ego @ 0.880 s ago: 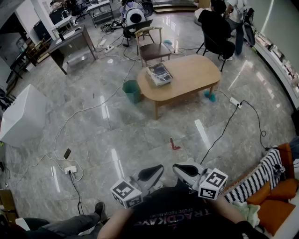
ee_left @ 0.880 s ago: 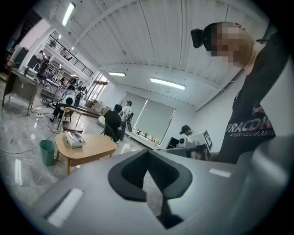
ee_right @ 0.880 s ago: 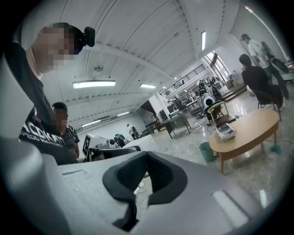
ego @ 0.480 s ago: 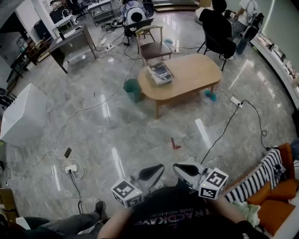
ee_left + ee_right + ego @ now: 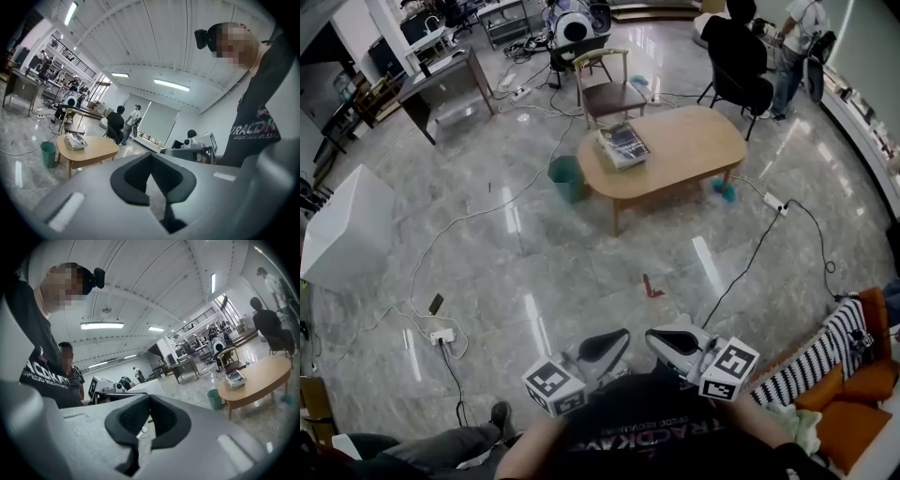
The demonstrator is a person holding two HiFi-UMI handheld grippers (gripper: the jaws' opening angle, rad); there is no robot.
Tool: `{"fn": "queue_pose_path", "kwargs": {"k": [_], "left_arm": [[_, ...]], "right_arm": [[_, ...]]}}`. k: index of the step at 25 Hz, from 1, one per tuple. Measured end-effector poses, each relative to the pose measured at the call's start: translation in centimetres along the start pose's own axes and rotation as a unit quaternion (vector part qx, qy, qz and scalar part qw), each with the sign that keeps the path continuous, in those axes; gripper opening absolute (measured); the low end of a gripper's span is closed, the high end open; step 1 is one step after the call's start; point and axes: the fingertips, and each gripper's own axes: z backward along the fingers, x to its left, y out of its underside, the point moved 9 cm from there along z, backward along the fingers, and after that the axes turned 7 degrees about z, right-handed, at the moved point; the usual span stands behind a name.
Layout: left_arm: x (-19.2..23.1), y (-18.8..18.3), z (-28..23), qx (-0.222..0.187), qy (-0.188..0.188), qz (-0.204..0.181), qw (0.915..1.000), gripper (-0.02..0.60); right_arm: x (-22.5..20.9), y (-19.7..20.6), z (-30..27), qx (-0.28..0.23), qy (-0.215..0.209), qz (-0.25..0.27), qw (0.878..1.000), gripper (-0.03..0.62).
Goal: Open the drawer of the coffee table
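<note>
The oval wooden coffee table [image 5: 684, 150] stands far off across the marble floor, with a stack of books [image 5: 622, 145] on its left end. No drawer shows on it from here. My left gripper [image 5: 605, 347] and right gripper [image 5: 670, 339] are held close to my chest, tips turned towards each other, both shut and empty. In the left gripper view the shut jaws [image 5: 151, 157] fill the foreground, with the table [image 5: 86, 149] small at the left. The right gripper view shows its shut jaws [image 5: 150, 398] and the table [image 5: 262, 378] at the right.
A green bin [image 5: 566, 180] sits beside the table's left end, a wooden chair [image 5: 605, 89] behind it. Cables and a power strip [image 5: 441, 337] cross the floor. A white box [image 5: 347, 230] stands at left, an orange sofa [image 5: 853, 394] at right. A person [image 5: 736, 56] sits beyond the table.
Both grippers have stayed where they were, still shut. A standing person at the far back right has shifted a little to the right.
</note>
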Motion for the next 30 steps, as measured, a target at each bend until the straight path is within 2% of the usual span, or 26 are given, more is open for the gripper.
{"fn": "queue_pose_path", "kwargs": {"k": [7, 13, 16, 30], "left_arm": [[0.2, 0.6, -0.9, 0.001, 0.015, 0.015, 0.9998, 0.005], [0.6, -0.1, -3.0, 0.007, 0.021, 0.006, 0.9997, 0.005], [0.7, -0.7, -4.2, -0.003, 0.020, 0.012, 0.9997, 0.005], [2.4, -2.2, -13.3, -0.005, -0.017, 0.020, 0.9996, 0.005]], "right_arm": [[-0.9, -0.1, 0.5, 0.003, 0.011, 0.005, 1.000, 0.002], [-2.9, -0.7, 2.0, 0.000, 0.034, 0.013, 0.999, 0.002], [-4.1, -0.8, 2.9, 0.005, 0.040, 0.005, 0.999, 0.002], [-14.2, -3.7, 5.2, 0.015, 0.022, 0.006, 1.000, 0.002]]}}
